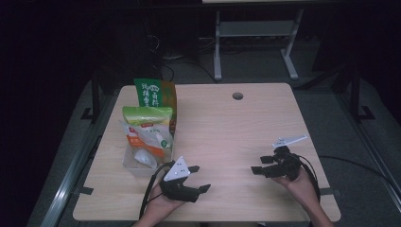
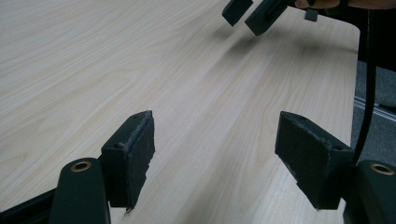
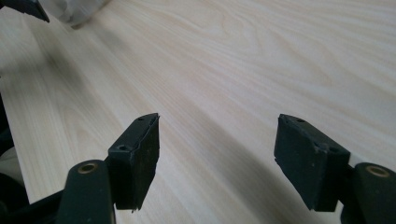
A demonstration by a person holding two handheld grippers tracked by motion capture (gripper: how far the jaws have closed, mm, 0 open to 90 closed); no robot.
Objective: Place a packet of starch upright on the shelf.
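Observation:
Over the near left of the wooden table (image 1: 227,127), a hand holds my left gripper (image 1: 198,178), which points right. Its jaws stand wide open over bare wood (image 2: 217,140), nothing between them. My right gripper (image 1: 260,165) is held low at the near right and points left toward the other one. It is open too, with bare tabletop between its black pads (image 3: 217,135). The right gripper's jaw tips (image 2: 252,11) show far off in the left gripper view. A left jaw tip (image 3: 28,8) shows at the top left corner of the right gripper view.
At the table's left stands a group of food bags: a green one (image 1: 155,92) at the back, a yellow-topped one (image 1: 147,116), and a clear bag with an orange label (image 1: 146,142). A cable hole (image 1: 238,96) lies near the far edge. A white desk frame (image 1: 217,47) stands beyond.

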